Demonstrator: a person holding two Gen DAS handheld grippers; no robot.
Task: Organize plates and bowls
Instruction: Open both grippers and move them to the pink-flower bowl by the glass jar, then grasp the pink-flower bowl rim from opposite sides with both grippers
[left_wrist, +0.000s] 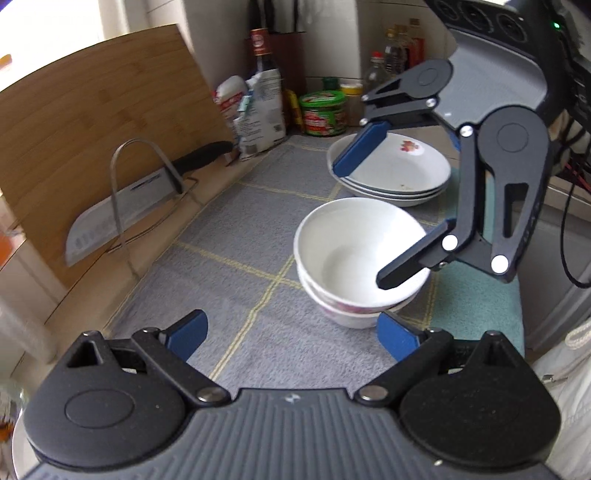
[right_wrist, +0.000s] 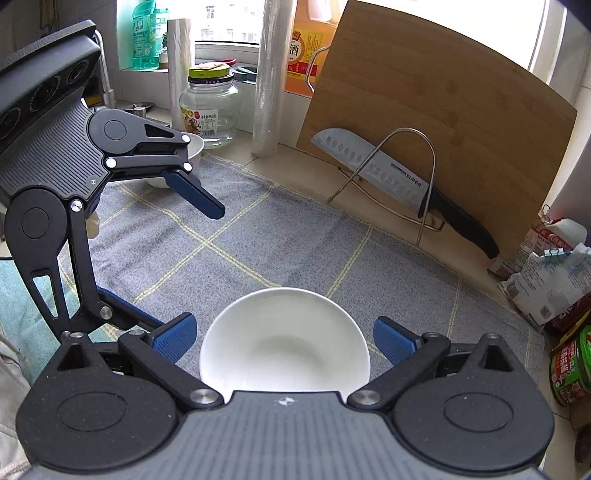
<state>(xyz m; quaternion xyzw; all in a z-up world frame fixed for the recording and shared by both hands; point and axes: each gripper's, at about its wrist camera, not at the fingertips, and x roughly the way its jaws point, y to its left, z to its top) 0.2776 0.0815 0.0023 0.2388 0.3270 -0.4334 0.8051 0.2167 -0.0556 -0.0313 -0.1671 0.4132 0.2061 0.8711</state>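
Right hand-held gripper (right_wrist: 283, 338): fingers spread wide, grasping nothing; it hangs over the stacked bowls (left_wrist: 360, 258), one finger on each side of the top rim.
Left hand-held gripper (left_wrist: 291, 339): also released and empty, low over the grey cloth (left_wrist: 229, 236), just beside the bowl stack.
Bowls: two white bowls nested, top one plain inside, lower one with a red pattern on its outer wall; they stand on the cloth on the desk.
Plates: stack of shallow white plates (left_wrist: 399, 173) with a red flower print, behind the bowls, near but apart from them.
Third bowl: a small one (right_wrist: 194, 149) shows partly behind the left gripper in the right wrist view; can't tell if it's empty.
Step in hand: my read is that the bowl stack is either just set down or about to be grasped; can't tell which.
Doing it well: if grasping, pinch one wall of the rim rather than spanning the whole bowl. Glazed surface will likely slip, so seat the pads deep. Lift straight so the lower bowl doesn't drag.
Hazards: knife (right_wrist: 399, 177) in the wire rack (right_wrist: 424, 177) against the cutting board (right_wrist: 443, 96); jars (left_wrist: 323, 112) at the back. Keep swings short.
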